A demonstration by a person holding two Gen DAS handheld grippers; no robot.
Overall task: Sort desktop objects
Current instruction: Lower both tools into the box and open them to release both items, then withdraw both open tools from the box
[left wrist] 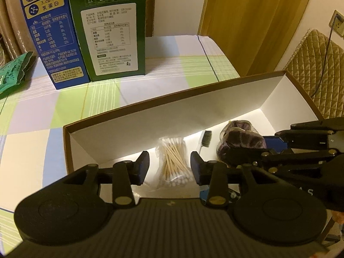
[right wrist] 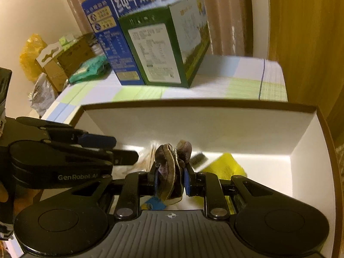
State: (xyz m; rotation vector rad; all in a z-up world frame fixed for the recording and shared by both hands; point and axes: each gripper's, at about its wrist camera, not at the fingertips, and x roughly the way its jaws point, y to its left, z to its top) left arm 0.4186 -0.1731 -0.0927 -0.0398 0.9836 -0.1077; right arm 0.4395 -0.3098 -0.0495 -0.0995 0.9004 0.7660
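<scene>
Cotton swabs in a clear plastic bag (left wrist: pixel 173 163) lie on the floor of your white, brown-edged cardboard box (left wrist: pixel 163 111), loose between your left fingers (left wrist: pixel 169 167).
Those fingers are spread apart, not touching the bag. Your right fingers (right wrist: pixel 171 181) are clenched on a purple-brown crumpled fabric piece (right wrist: pixel 169 167) over the same box on the checked tabletop (left wrist: pixel 133 86).

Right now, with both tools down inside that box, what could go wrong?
1. The left gripper stands open around the bag of cotton swabs; lifting out, a finger might snag the loose plastic and drag it.
2. The right gripper is clamped on a purple fabric item; it may cling to the fingers on release.
3. Both grippers crowd the white box and could knock together.
</scene>
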